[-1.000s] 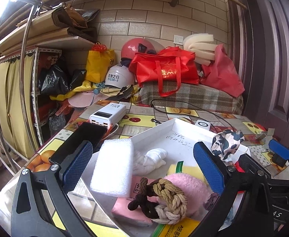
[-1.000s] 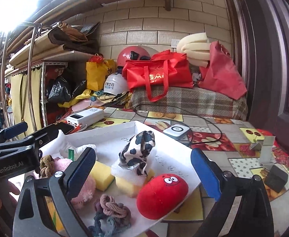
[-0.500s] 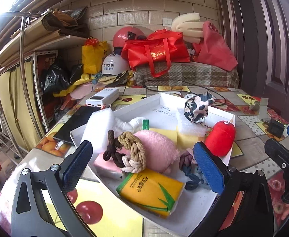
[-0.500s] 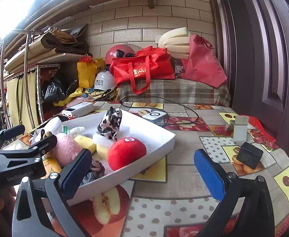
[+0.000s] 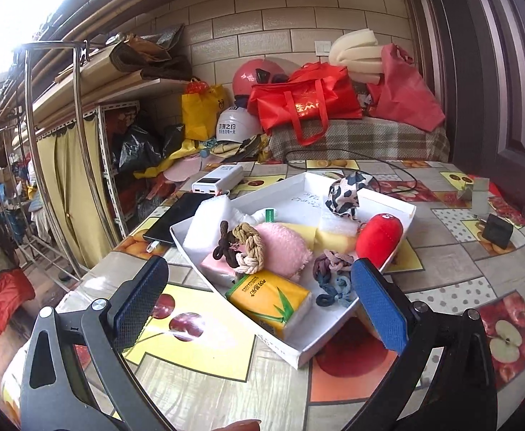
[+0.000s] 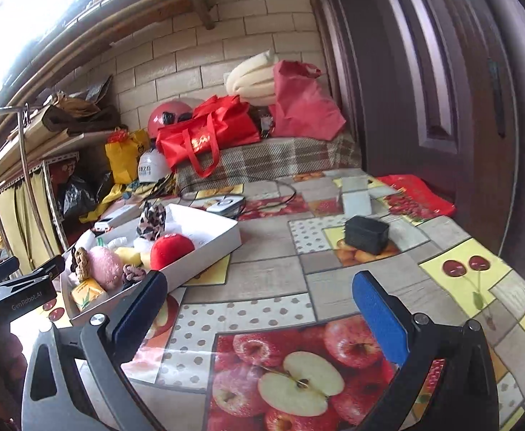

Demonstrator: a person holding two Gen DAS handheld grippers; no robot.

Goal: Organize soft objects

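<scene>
A white tray (image 5: pixel 402 212) on the fruit-pattern table holds several soft things: a red plush (image 5: pixel 379 234), a pink plush (image 5: pixel 285 249), a brown braided tie (image 5: pixel 242 244), a blue-purple scrunchie (image 5: pixel 330 280), a yellow tissue pack (image 5: pixel 269 300), white foam (image 5: pixel 208 222), yellow sponges (image 5: pixel 334 239) and a cow-print cloth (image 5: pixel 345 194). My left gripper (image 5: pixel 258 309) is open and empty, just in front of the tray's near end. My right gripper (image 6: pixel 258 316) is open and empty over the table, right of the tray (image 6: pixel 226 240). The left gripper also shows in the right wrist view (image 6: pixel 22 280).
A black phone (image 5: pixel 176 217) and a white power bank (image 5: pixel 219 179) lie left of the tray. A black box (image 6: pixel 366 233), a white block (image 6: pixel 355 197) and a cabled white device (image 6: pixel 226 203) sit on the table. Bags and helmets crowd the back; a dark door stands right.
Both grippers have pulled back from over the tray toward the table's near edge. The right gripper has also swung right, away from the tray. The tray's contents have not moved.
</scene>
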